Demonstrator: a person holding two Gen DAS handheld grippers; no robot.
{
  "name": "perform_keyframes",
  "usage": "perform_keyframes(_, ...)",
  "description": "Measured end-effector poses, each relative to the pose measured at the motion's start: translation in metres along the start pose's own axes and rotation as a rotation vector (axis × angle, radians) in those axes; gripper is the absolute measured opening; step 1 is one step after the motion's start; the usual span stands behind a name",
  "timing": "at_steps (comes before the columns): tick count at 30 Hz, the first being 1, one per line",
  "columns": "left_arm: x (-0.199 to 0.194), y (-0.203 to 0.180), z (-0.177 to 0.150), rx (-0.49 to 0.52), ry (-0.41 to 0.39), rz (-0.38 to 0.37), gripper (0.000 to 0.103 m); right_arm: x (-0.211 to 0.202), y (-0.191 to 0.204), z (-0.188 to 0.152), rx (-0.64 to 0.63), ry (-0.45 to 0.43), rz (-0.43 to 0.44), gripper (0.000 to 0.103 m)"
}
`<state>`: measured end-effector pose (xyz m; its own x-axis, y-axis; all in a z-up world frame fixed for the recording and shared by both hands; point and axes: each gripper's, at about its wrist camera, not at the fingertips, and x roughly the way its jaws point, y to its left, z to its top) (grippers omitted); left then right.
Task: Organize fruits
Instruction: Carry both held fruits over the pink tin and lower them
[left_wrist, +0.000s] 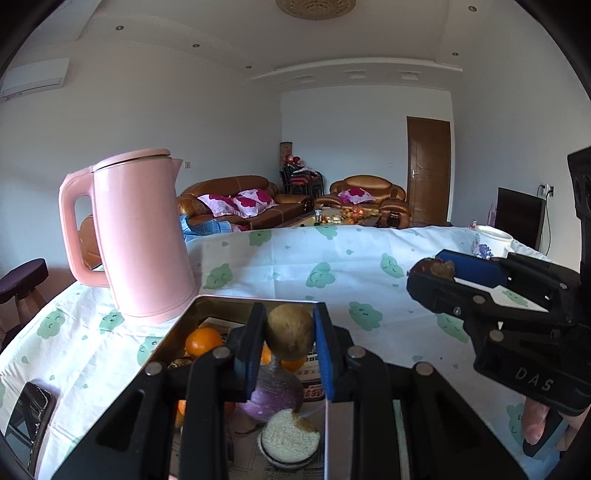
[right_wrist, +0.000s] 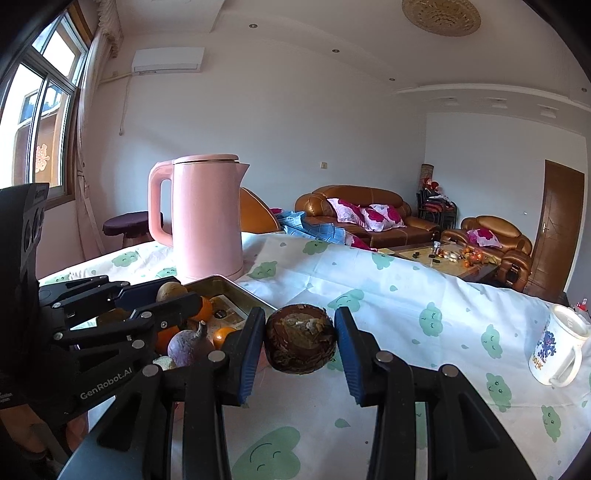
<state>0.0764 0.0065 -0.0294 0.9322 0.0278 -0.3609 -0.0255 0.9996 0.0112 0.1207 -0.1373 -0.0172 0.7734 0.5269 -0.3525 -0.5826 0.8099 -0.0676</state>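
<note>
My left gripper (left_wrist: 290, 338) is shut on a brown kiwi (left_wrist: 290, 336) and holds it above a metal tray (left_wrist: 207, 301). In the tray lie oranges (left_wrist: 203, 341), a purple turnip (left_wrist: 275, 393) and a round bitten cake (left_wrist: 290, 439). My right gripper (right_wrist: 301, 341) is shut on a dark brown scaly round fruit (right_wrist: 301, 338) above the tablecloth, right of the tray (right_wrist: 236, 286). The right gripper also shows in the left wrist view (left_wrist: 437, 267), and the left gripper with the kiwi shows in the right wrist view (right_wrist: 168, 293).
A pink kettle (left_wrist: 138, 236) stands just behind the tray's left corner. A white mug (right_wrist: 557, 345) stands at the table's right side. A phone (left_wrist: 27, 417) lies near the left table edge. The table has a cloud-print cloth (left_wrist: 332, 266).
</note>
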Motion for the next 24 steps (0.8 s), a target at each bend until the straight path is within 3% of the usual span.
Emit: perform_keyframes(24,0.01,0.051,0.003,-0.042,0.062,0.073,0.027,0.042,0.039,0.017,-0.064,0.052,0.074,0.041)
